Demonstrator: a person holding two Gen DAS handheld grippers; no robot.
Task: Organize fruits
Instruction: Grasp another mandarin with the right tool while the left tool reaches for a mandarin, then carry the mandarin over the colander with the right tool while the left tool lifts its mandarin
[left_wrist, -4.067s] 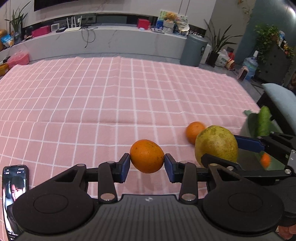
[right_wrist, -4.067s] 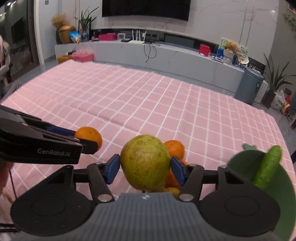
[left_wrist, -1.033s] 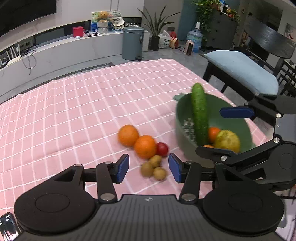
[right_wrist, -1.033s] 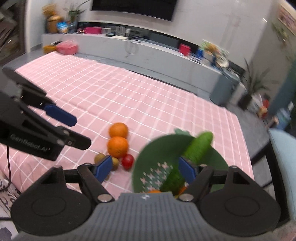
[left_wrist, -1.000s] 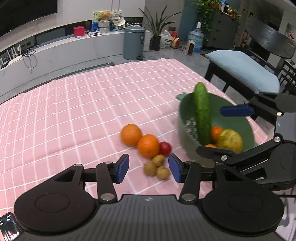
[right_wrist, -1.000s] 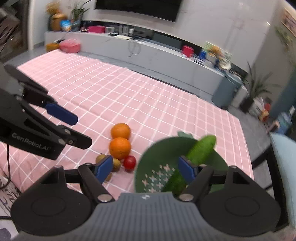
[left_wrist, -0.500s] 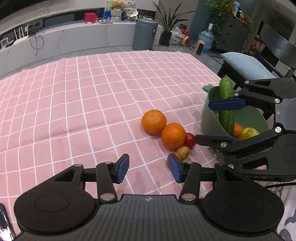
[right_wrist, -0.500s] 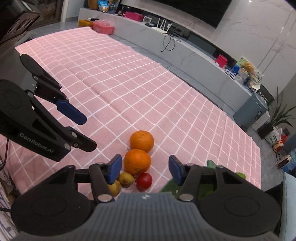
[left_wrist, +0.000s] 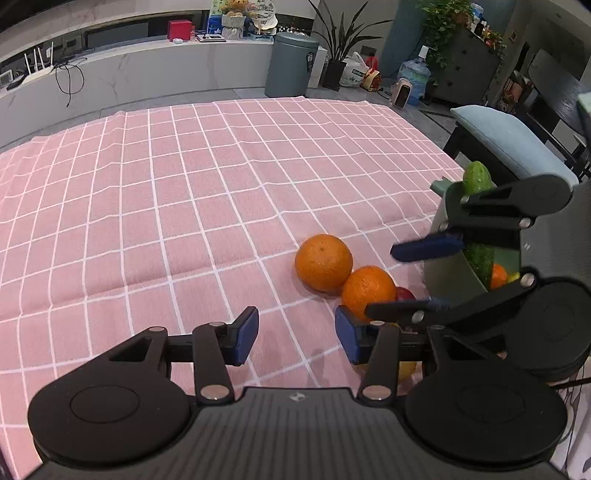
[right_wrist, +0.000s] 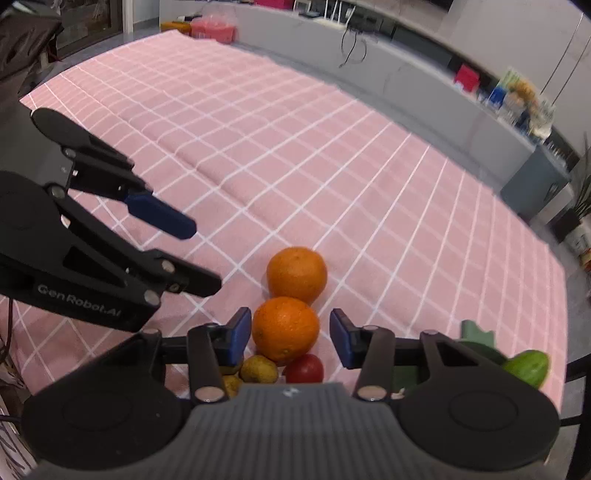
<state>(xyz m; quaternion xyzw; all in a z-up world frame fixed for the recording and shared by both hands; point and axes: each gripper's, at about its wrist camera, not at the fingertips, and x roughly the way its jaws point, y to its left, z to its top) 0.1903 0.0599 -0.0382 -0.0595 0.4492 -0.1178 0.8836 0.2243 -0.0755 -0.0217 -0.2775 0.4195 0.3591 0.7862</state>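
Observation:
Two oranges lie touching on the pink checked cloth, the far orange (right_wrist: 297, 273) (left_wrist: 323, 263) and the near orange (right_wrist: 286, 328) (left_wrist: 368, 293). The near one sits between the blue pads of my right gripper (right_wrist: 290, 335) (left_wrist: 417, 277), whose jaws are closing; a gap still shows at the right pad. Below it lie a small red fruit (right_wrist: 304, 369) (left_wrist: 405, 294) and small brown-yellow fruits (right_wrist: 258, 369). My left gripper (left_wrist: 297, 334) (right_wrist: 184, 251) hovers left of the oranges, its jaws closing slightly with nothing between them.
A green bowl (left_wrist: 443, 266) (right_wrist: 476, 336) at the cloth's right edge holds a cucumber (left_wrist: 476, 181) (right_wrist: 526, 365), an orange and a yellow-green fruit. A chair with a blue cushion (left_wrist: 509, 136) stands beyond it. The pink cloth (left_wrist: 184, 184) stretches away to the left and back.
Both grippers have dropped toward the fruit pile. The right gripper's jaws have narrowed and now frame the near orange. The bowl has slid toward the right edge of both views.

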